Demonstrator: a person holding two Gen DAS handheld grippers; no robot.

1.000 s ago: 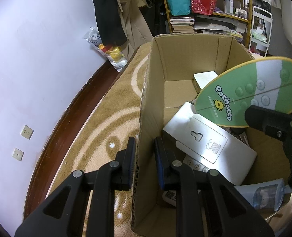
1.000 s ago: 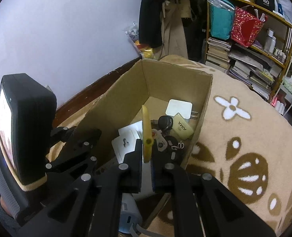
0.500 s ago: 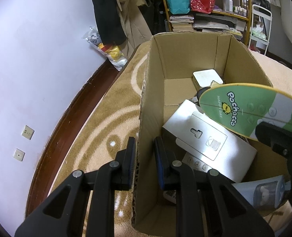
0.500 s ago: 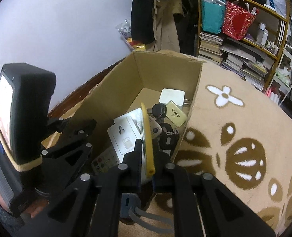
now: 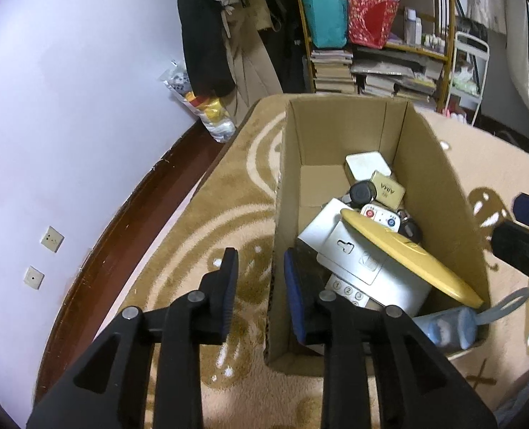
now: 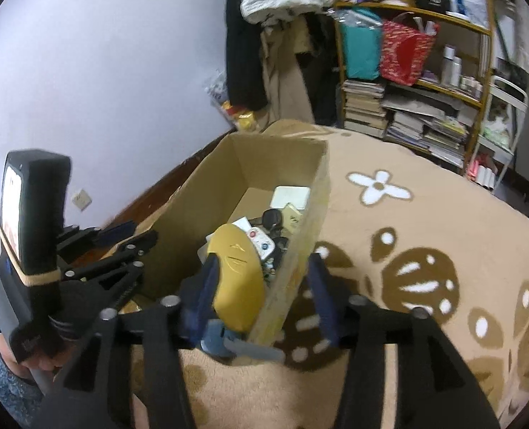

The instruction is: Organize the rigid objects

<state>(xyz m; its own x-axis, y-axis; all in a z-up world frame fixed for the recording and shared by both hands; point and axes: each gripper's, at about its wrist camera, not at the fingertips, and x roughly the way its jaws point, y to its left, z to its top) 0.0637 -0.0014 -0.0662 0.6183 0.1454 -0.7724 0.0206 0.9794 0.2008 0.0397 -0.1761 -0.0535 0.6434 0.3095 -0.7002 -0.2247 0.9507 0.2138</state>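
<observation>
Flat yellow-backed plastic fan [image 5: 410, 254] is in the open cardboard box [image 5: 335, 132], lying tilted on top of the pile, one end toward the near right corner. Nothing grips it. In the right wrist view its yellow back [image 6: 237, 275] sits just inside the box's right wall.

Under and beside it: white flat carton with a printed icon [image 5: 357, 264], white remote with red and blue buttons [image 5: 378, 216], gold AIMA tin [image 5: 387, 189], round black cap [image 5: 360, 193], white square box [image 5: 368, 164] at the far end, blue bottle with a grey loop strap [image 5: 453, 325] in the near corner.

My right fingers [image 6: 262, 296] are spread wide, straddling the box's right wall, empty. My left fingers [image 5: 260, 296] are parted either side of the left wall; can't tell if the pads touch the cardboard.

Status, my read: fan placement done. Box holds everything I can see; tan patterned carpet [image 6: 407, 250] around it shows no loose items in view. What's left is probably backing both hands off, unless more items sit out of frame.
</observation>
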